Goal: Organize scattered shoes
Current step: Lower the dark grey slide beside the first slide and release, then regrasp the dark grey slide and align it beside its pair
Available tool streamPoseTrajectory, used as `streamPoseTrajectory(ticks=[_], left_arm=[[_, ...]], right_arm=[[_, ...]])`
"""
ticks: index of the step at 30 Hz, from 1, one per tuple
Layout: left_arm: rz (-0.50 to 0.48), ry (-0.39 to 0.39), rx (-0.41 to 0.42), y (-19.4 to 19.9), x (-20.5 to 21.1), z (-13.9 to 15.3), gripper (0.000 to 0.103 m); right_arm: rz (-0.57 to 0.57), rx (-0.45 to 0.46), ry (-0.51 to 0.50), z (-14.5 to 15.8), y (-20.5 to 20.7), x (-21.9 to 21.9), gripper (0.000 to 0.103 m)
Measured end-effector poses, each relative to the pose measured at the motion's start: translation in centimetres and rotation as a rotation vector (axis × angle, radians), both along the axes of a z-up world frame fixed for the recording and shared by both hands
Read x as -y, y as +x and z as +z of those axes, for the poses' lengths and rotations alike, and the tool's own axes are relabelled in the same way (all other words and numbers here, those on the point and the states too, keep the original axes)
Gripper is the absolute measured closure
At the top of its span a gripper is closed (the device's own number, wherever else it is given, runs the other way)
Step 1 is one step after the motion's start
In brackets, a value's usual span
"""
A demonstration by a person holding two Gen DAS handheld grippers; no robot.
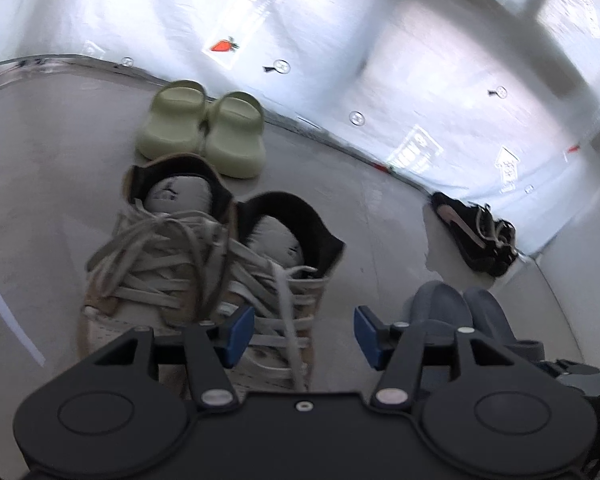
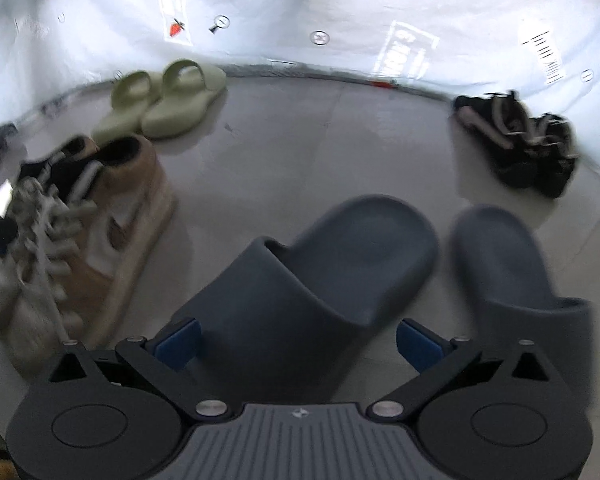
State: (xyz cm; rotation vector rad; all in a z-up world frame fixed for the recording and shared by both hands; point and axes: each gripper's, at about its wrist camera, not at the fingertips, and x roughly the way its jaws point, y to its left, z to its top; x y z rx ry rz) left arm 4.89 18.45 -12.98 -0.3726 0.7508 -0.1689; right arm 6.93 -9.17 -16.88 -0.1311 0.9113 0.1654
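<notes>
The right gripper (image 2: 298,346) is hanging over a dark blue slide (image 2: 300,280) with its jaws standing about as wide as they go; the slide's strap end is lying between the two blue pads (image 2: 178,346), which are flanking it without pressing on it, so nothing is being held. A second blue slide (image 2: 516,280) is lying just beside the first, outside the right-hand pad, heels pointing away from the camera. In the left wrist view, the left gripper (image 1: 302,338) is hovering with its jaws about half open over the toe of the nearer tan high-top sneaker (image 1: 284,280); one pad is sitting over the laces while the other is hanging over bare floor (image 1: 380,220), and whether they are touching the shoe cannot be told. Its mate (image 1: 156,256) is standing touching it, side by side. A pair of pale green slides (image 1: 204,132) is lying beyond them near the white wall (image 1: 340,40), and a pair of black sneakers (image 1: 476,236) is sitting well apart in the corner.
</notes>
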Motion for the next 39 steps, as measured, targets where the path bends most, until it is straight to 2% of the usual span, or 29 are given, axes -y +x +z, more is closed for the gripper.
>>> streamPoseTrajectory(ticks=[2,7,10,12,14,17,23,30,37,39], left_arm=[[-0.015,-0.001,-0.002,0.2,0.4,-0.1,0.047],[-0.033,-0.004,-0.01,0.2,1.0,-0.3,0.046],[-0.04,0.004,-0.008,-0.1,1.0,-0.2,0.046],[-0.036,0.008,-0.007,-0.6,0.8,-0.2,0.046],[-0.022,0.01,-0.009,-1.0,0.3,-0.2,0.046],[0.009,0.005,-0.017,-1.3,-0.6,-0.3,0.046],[0.021,0.012,-0.022,-1.7,-1.8,-0.3,0.046],[0.029,0.032,-0.025,-2.3,-3.6,-0.1,0.046],[0.026,0.018,-0.021,-2.1,-4.3,0.0,0.045],[0.002,0.015,-0.017,-1.8,-3.6,0.0,0.045]], right_arm=[[-0.041,-0.009,-0.027,0.4,-0.7,1.2,0.001],[-0.123,-0.024,0.15,0.5,-0.1,2.7,0.0],[-0.185,-0.086,0.189,-1.1,2.0,2.0,0.0],[-0.205,-0.115,0.175,-2.4,3.2,1.5,0.0],[-0.183,-0.083,0.174,-2.7,3.3,1.3,0.0],[-0.088,-0.056,0.168,-2.9,3.0,0.9,0.001],[0.019,-0.074,0.17,-3.0,2.0,-1.7,0.001],[0.215,-0.052,0.153,-3.2,0.6,-6.0,0.002],[0.226,-0.049,0.182,-2.7,0.0,-7.8,0.001],[0.188,-0.003,0.215,-1.5,-0.7,-6.4,0.001]])
